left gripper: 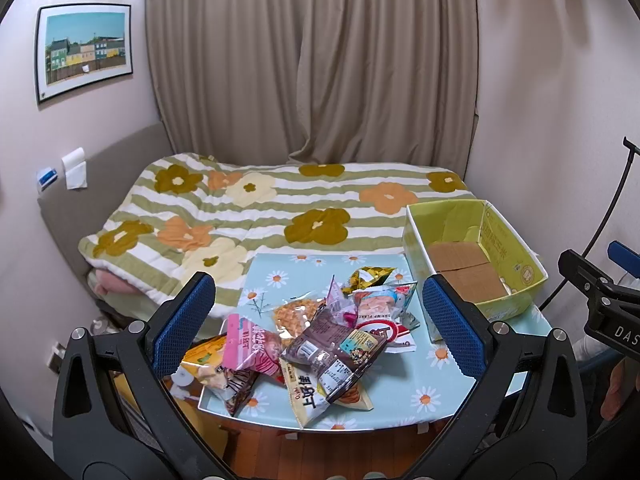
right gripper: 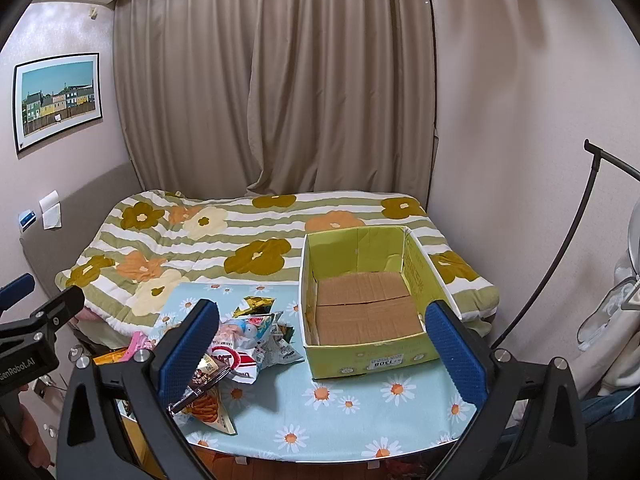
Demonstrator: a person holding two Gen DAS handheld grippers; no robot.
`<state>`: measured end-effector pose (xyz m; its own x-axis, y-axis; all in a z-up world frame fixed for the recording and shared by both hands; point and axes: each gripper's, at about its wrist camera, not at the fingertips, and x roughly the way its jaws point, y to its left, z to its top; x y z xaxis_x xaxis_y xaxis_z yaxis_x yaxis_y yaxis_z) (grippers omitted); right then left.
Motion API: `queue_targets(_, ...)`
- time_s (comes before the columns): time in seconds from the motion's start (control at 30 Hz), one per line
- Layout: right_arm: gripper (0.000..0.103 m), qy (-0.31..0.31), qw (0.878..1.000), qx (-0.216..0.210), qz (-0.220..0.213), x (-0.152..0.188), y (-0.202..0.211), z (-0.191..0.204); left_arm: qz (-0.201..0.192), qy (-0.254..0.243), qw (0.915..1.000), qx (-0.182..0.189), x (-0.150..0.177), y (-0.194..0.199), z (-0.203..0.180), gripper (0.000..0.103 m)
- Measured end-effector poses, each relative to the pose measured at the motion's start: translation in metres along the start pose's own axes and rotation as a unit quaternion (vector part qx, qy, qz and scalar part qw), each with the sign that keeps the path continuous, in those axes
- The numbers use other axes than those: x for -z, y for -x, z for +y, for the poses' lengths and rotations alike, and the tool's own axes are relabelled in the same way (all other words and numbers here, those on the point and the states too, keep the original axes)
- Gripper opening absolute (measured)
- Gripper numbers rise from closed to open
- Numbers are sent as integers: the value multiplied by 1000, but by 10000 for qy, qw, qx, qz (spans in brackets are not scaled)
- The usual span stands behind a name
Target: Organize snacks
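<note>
Both of your tools hang above the worktop [right gripper: 360,412] with jaws spread wide and nothing between them: the left gripper [left gripper: 320,328] frames the snack pile [left gripper: 316,340], the right gripper [right gripper: 324,348] frames the gap between the pile and the green cardboard box [right gripper: 362,294]. The snacks lie heaped on the left half of the daisy-print cloth, overlapping one another; the box stands at the right rear corner, its brown floor apparently bare, though in the left view something pale may sit by its near wall, too small to tell. Start with the top packet: the brown packet [left gripper: 336,352] rests on the orange triangular one and looks free to lift. Bring the left gripper down over its puffed middle, not a crimped edge, and close gently so the foil does not slip or burst. Lift straight up before you travel, or you will drag its neighbours off the worktop's front edge. Keep the right gripper clear of the box mouth.
</note>
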<state>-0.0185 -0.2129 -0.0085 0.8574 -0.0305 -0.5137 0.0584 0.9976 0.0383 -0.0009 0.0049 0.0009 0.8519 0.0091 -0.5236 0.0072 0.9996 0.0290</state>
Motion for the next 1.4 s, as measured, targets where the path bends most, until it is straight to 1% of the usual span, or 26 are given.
queue_targets(1.4, 102, -18, 9999, -92, 67, -5, 2, 6, 61, 53, 10000, -16, 3, 2, 5, 102)
